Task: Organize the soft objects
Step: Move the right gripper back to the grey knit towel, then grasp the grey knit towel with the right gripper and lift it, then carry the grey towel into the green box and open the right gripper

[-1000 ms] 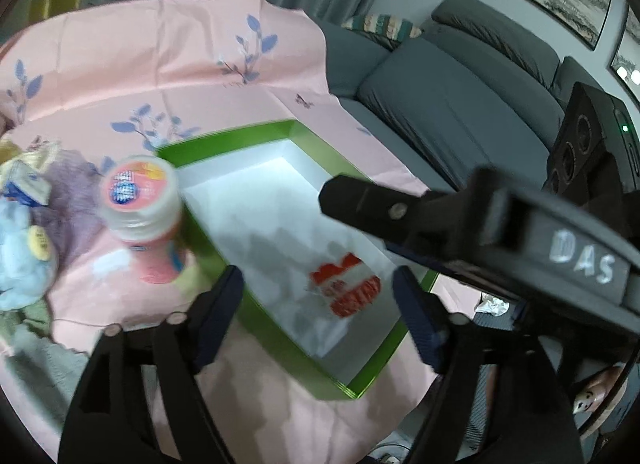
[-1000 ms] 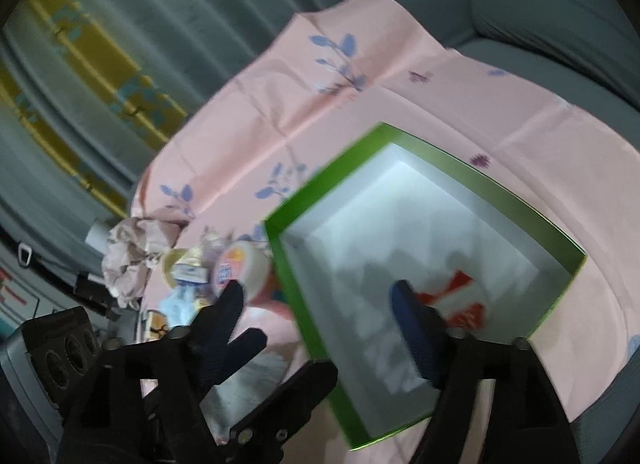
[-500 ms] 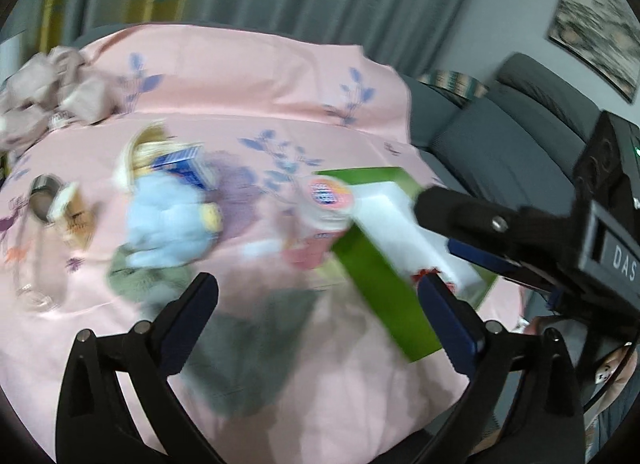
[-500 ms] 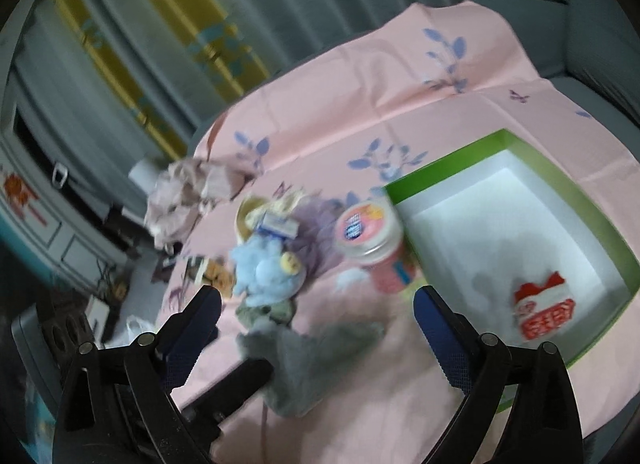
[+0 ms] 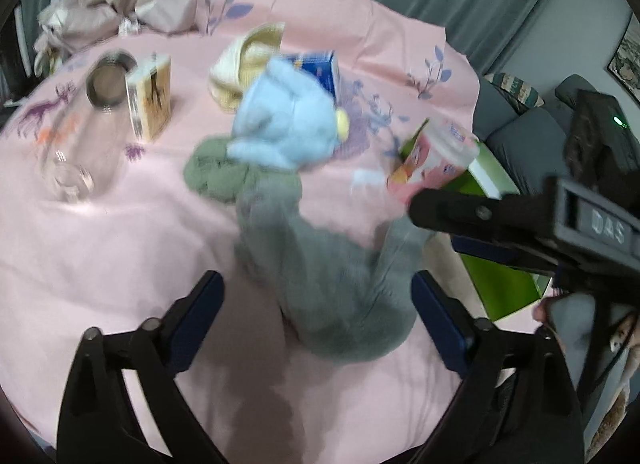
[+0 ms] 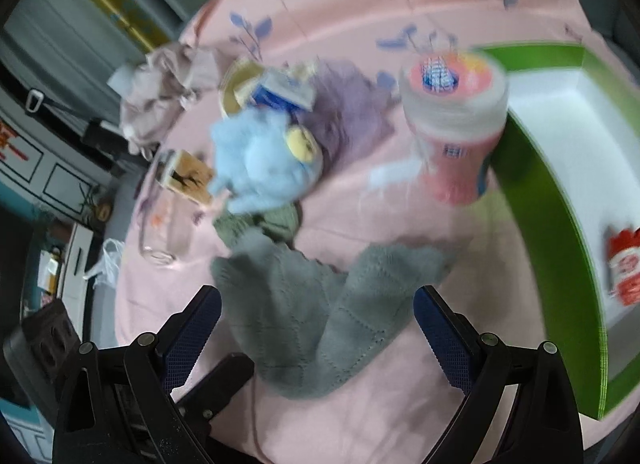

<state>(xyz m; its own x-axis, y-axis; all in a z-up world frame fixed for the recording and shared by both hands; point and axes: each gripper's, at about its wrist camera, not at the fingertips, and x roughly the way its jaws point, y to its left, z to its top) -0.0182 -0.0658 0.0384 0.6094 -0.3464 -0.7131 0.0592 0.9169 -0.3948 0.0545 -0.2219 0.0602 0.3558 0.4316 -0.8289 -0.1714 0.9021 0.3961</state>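
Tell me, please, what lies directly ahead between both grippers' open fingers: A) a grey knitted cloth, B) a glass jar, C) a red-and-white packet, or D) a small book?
A: the grey knitted cloth lies crumpled on the pink tablecloth right ahead of both open grippers.

Soft things ahead of my two tools

A crumpled grey knitted cloth [image 5: 340,288] lies flat just ahead of my fingers; beyond it a bunched olive-green fabric piece [image 5: 218,176] touches it, with a fluffy light-blue plush toy [image 5: 288,124] resting on top, a purple fuzzy cloth [image 6: 344,112] behind.
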